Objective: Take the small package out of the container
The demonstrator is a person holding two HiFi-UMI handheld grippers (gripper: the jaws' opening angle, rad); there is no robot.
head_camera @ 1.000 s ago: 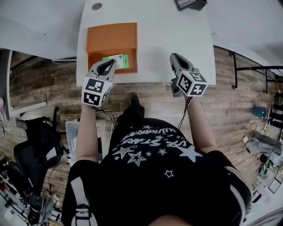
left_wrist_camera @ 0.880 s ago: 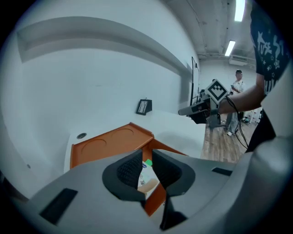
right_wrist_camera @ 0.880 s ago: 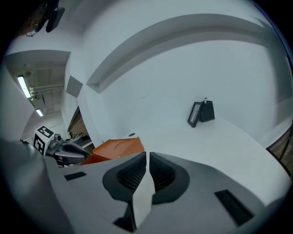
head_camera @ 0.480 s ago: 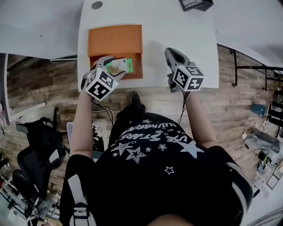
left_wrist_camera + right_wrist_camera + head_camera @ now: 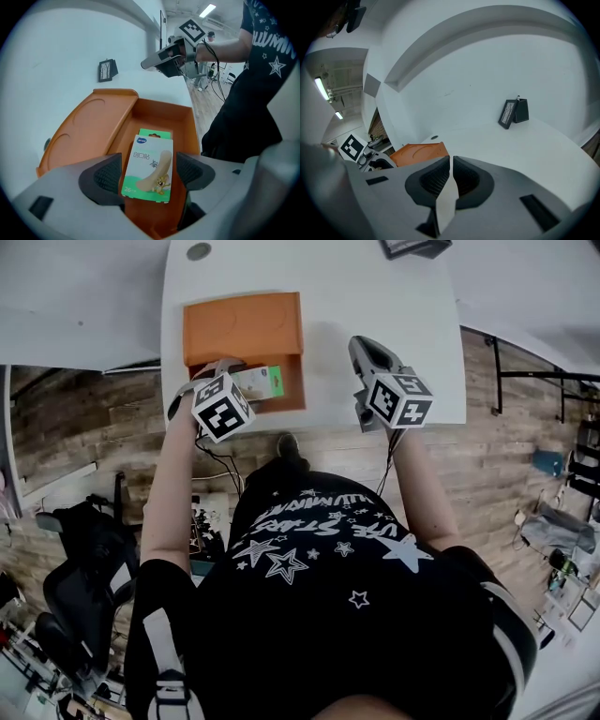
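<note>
An orange container (image 5: pixel 292 390) stands on the white table with its lid (image 5: pixel 244 324) folded back. The small package (image 5: pixel 261 381), a green and white box, leans inside it. My left gripper (image 5: pixel 225 371) points steeply down into the container. Its jaws have just been opening and now stand wide. In the left gripper view the package (image 5: pixel 150 164) sits between the pads (image 5: pixel 108 176) with a gap on each side, above the container floor (image 5: pixel 161 112). My right gripper (image 5: pixel 361 345) hovers over the table to the right of the container, shut (image 5: pixel 451 161) and empty.
A small dark picture stand (image 5: pixel 412 247) is at the table's far edge, also in the right gripper view as the stand (image 5: pixel 513 112). A round cable hole (image 5: pixel 199 251) lies behind the lid. The table (image 5: pixel 375 287) ends just before my body, over wooden floor.
The left gripper has sunk toward the container, rolled, and opened its jaws, letting go of the package, which now rests in the container. The right gripper drifted slightly left.
</note>
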